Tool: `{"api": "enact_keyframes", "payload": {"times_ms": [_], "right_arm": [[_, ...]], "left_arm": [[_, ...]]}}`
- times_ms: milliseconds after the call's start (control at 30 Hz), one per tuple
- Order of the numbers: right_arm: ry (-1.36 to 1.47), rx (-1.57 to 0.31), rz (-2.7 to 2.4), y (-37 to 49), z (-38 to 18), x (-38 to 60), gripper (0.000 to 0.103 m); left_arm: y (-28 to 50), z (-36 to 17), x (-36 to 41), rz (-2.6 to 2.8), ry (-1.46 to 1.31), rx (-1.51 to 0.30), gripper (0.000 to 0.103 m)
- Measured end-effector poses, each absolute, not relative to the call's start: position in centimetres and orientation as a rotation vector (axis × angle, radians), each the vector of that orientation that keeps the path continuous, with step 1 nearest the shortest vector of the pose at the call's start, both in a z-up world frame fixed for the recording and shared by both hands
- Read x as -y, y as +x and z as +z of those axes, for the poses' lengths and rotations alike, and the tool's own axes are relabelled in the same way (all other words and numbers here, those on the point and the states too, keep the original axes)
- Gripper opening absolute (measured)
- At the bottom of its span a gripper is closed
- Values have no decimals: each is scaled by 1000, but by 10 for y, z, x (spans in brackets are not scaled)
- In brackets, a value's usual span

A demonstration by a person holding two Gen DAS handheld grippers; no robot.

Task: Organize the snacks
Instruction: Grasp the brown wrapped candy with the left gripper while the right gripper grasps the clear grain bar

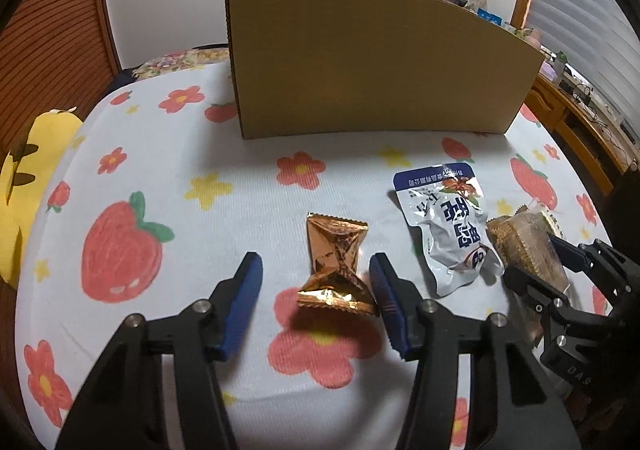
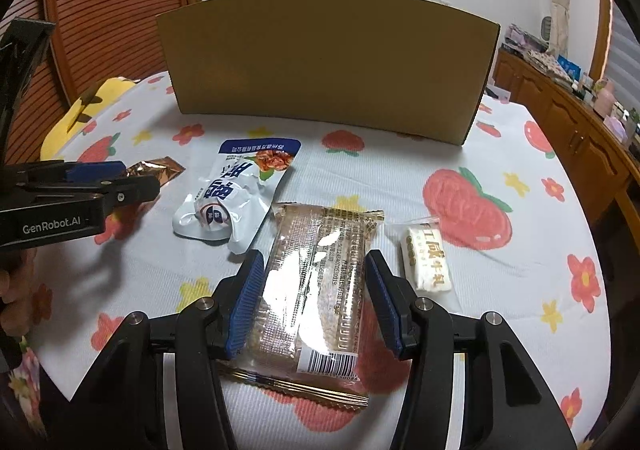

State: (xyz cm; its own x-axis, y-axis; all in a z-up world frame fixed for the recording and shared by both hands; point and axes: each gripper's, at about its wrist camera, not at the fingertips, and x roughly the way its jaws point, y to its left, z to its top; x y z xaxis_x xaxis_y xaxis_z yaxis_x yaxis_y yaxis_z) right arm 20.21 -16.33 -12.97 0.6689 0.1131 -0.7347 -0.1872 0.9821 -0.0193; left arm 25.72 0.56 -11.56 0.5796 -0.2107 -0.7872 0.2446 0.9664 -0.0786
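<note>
Snacks lie scattered on the flower-print cloth (image 2: 500, 153), short of the cardboard box (image 2: 328, 61) that stands beyond both grippers. Between the right gripper (image 2: 316, 290) pads sits a clear-wrapped brown bar (image 2: 316, 274); the pads flank its long sides and look to be at or very near the film, though whether they press cannot be told. It should handle as light and fairly stiff but brittle inside slippery film, so a hold across its middle suits it best. Just right of that gripper lies a small white nougat (image 2: 426, 262); ahead and to its left, a crumpled white-and-blue pouch (image 2: 236, 189), soft and light.

Between the left gripper (image 1: 316, 290) pads lies a copper foil sachet (image 1: 336, 262), close to the right pad and apart from the left one, so the jaws stand about half open and have not yet closed on it. Crinkly and weightless, it is best pinched at its narrow waist.

Both grippers tilt steeply down toward the cloth.
</note>
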Motion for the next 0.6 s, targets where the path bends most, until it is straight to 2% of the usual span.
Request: {"api": "enact_keyframes", "payload": {"times_ms": [267,367,467,533,600], "right_arm": [[-95,-822,180,203,-130,164,53],[-96,-822,182,203,-130,164,53],[-95,-822,182,203,-130,164,53],[-95,-822,182,203,-130,164,53],[-95,-822,182,203,-130,164,53]], "left_arm": [[258,-117,2,-271,117,-906,53],[258,-116,4,-286,131,-897,35],[258,-116,4,-293,132,-899,32],[256,-115,3,-303,120,-896,22],[253,-115,3,-312,109,-898,18]]}}
